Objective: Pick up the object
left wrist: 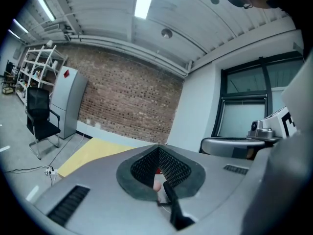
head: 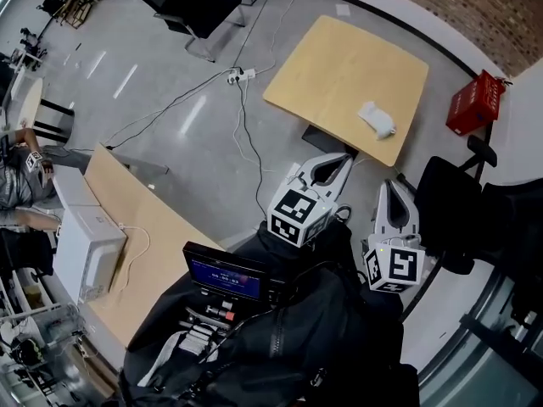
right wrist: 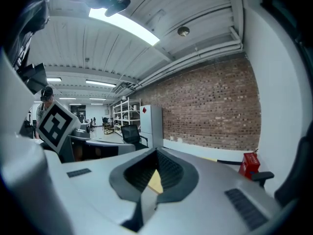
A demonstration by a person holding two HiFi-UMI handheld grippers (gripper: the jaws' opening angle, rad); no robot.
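- Head view: white object (head: 377,118) lay on the tan worktop (head: 339,66), one o'clock from the left gripper (head: 331,164) (well apart).
- Its fingers met, holding nothing.
- Fingers of the right gripper (head: 395,192) likewise met, empty.

Grey floor (head: 153,49), pale wooden table (head: 331,75), black chair (head: 191,7), brick wall (right wrist: 215,106), ceiling strip light (right wrist: 128,26)
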